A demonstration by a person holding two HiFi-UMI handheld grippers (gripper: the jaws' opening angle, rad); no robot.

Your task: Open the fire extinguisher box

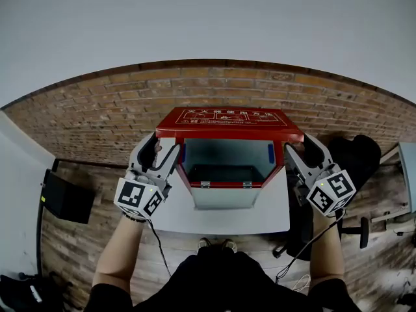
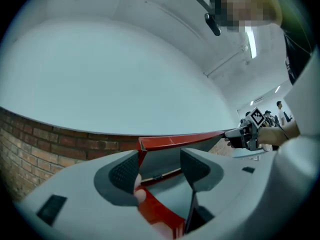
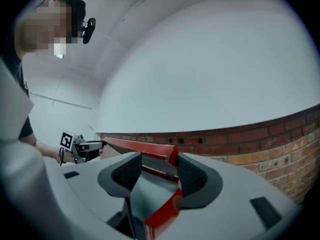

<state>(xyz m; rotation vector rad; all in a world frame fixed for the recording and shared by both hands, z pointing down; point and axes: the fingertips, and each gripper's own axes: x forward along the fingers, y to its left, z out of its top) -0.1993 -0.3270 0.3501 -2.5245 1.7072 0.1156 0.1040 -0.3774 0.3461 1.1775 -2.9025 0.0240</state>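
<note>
A red fire extinguisher box [image 1: 224, 182] stands on a white table [image 1: 273, 214] with its lid [image 1: 227, 119] raised, so the grey inside shows. My left gripper [image 1: 158, 149] is at the lid's left front corner. In the left gripper view the lid's edge [image 2: 185, 140] runs between the wide-apart jaws of the left gripper [image 2: 160, 166], close to the left pad. My right gripper [image 1: 300, 147] is at the lid's right front corner. In the right gripper view the lid's corner [image 3: 167, 156] sits between the jaws of the right gripper [image 3: 156, 171], and the pads are not pressing on it.
A brick wall [image 1: 97, 116] runs behind the table. A black case [image 1: 65, 197] lies on the wooden floor at the left. A black chair [image 1: 354, 158] and another table's edge [image 1: 406, 174] are at the right. Cables trail near the person's feet.
</note>
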